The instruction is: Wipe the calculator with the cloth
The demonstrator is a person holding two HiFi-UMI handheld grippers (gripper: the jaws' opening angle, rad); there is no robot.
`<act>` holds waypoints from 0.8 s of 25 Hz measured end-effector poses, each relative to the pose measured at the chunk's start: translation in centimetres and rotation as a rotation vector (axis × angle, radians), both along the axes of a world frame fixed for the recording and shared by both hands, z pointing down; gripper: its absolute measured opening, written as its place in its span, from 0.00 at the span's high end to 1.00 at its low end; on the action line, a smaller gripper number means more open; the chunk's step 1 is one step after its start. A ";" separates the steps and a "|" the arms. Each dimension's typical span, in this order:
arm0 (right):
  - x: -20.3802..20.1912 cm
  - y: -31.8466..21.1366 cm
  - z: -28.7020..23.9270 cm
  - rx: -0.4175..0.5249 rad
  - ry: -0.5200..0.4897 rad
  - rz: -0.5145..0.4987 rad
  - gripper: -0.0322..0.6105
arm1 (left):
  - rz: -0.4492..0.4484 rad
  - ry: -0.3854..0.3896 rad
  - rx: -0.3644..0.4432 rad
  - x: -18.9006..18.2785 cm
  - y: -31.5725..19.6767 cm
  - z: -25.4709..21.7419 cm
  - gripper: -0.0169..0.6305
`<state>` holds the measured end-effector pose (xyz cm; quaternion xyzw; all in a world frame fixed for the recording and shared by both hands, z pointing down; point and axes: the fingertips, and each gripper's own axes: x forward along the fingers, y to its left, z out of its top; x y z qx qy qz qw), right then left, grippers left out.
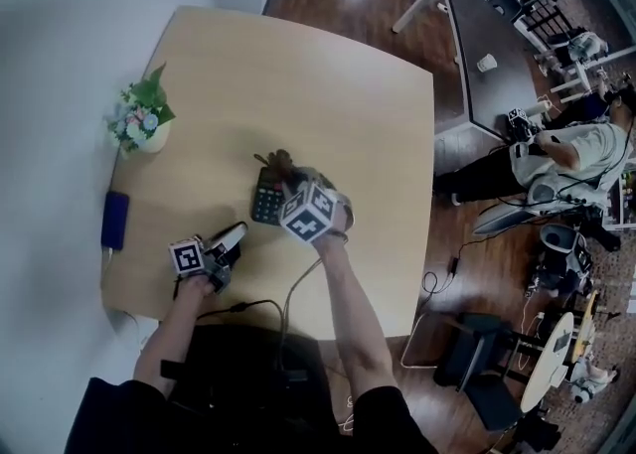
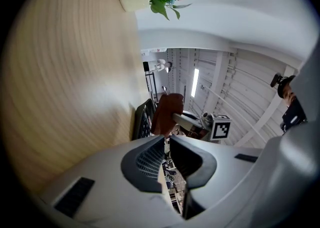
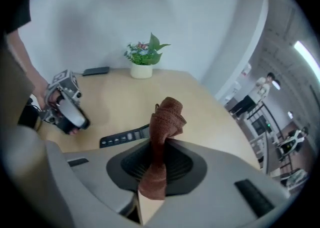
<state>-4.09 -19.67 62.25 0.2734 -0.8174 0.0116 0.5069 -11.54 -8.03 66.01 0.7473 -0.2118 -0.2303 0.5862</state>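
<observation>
**Now the cloth hangs over the calculator**

At the far left of the head view, a flat blue thing [image 1: 114,220] lies by the table [image 1: 348,94] edge. Just right of it, higher up, stands a small white pot [image 1: 151,140]. It holds a green plant [image 1: 149,94] with tiny flowers. That is the only thing here that holds something.

Lower down is my left gripper [image 1: 231,240]. Its jaws are almost together, with nothing between them. It sits near the calculator [image 1: 266,196] but does not touch it.

The calculator lies flat in the middle of the table. Right above its far end is the brown cloth [image 1: 278,159]. My right gripper [image 3: 159,144] has its jaws pinched tight on it, and a bunch sticks out past the tips.

I think two things could go wrong. Nothing holds the calculator down, so a rub could push it along the table. Also, the cloth is bunched into a thin strip, so it might slip out or only wipe a little part.
</observation>
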 end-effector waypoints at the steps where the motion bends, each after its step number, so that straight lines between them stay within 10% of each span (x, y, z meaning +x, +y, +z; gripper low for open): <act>1: -0.1 -1.0 0.3 0.036 0.039 -0.011 0.85 | 0.000 0.001 0.000 0.0 0.0 -0.1 0.92; 8: -3.6 4.0 7.0 -0.092 0.230 -0.270 0.85 | 0.003 -0.004 0.000 -0.1 -0.1 0.3 0.92; 20: -3.6 14.5 7.3 -0.403 0.150 -0.355 0.85 | 0.003 0.008 -0.003 -0.3 -0.1 0.2 0.92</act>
